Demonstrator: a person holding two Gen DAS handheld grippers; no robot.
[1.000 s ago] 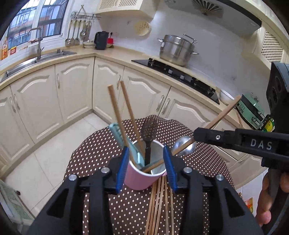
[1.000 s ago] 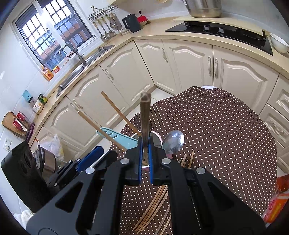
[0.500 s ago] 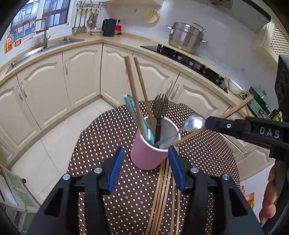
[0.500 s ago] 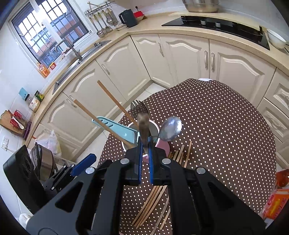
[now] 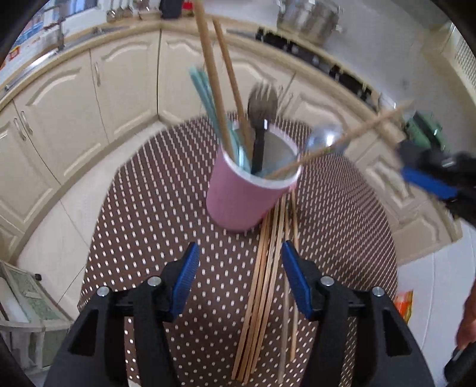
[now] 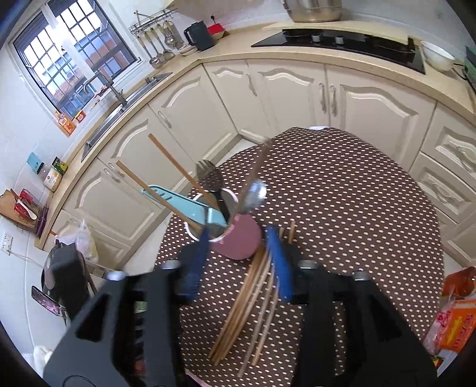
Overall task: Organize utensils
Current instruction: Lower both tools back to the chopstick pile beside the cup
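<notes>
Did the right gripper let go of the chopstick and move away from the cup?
Yes. The right gripper has just opened, and in the left view it sits farther right of the pink cup; the chopstick leans in it.

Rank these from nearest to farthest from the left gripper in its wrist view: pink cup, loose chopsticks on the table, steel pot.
1. Loose chopsticks: on the cloth, running between the open left gripper fingers.
2. Pink cup: just ahead, mid-table.
3. Steel pot: on the far counter, top right.

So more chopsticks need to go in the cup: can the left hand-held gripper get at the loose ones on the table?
Probably yes: the left hand-held gripper is open right over the loose chopsticks, nothing covering them.
</notes>
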